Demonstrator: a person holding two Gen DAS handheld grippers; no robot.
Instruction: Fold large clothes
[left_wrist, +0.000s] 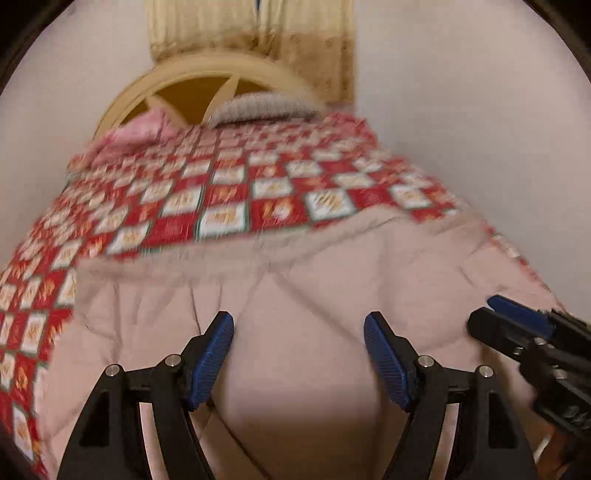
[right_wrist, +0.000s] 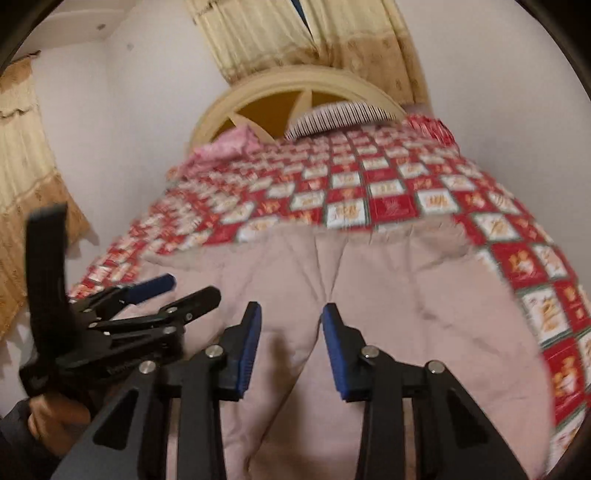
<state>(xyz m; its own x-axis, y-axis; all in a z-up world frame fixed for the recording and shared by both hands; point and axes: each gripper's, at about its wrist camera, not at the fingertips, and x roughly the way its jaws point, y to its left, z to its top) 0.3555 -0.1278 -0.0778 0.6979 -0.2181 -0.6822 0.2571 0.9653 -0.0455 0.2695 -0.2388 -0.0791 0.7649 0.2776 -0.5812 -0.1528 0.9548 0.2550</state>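
Starting from your left, your left gripper (left_wrist: 298, 360) hangs over the near end of the bed (left_wrist: 229, 184) with its jaws wide apart and nothing between them, the pale pink garment (left_wrist: 295, 280) spread directly below and ahead. The garment lies flat across the foot of the bed on the red and white checkered bedspread (left_wrist: 147, 199), its far hem running side to side, parallel to the foot edge, so its long axis looks crosswise to your reach. Just to the right, your right gripper (right_wrist: 291, 349) is also parted and empty, though less widely, above a crease near the garment's middle. The two tools sit close together, near the centre of the near edge; judging by this, neither is clearly nearer a corner, and each would need to move outward. Blur hides whether the pads touch cloth.
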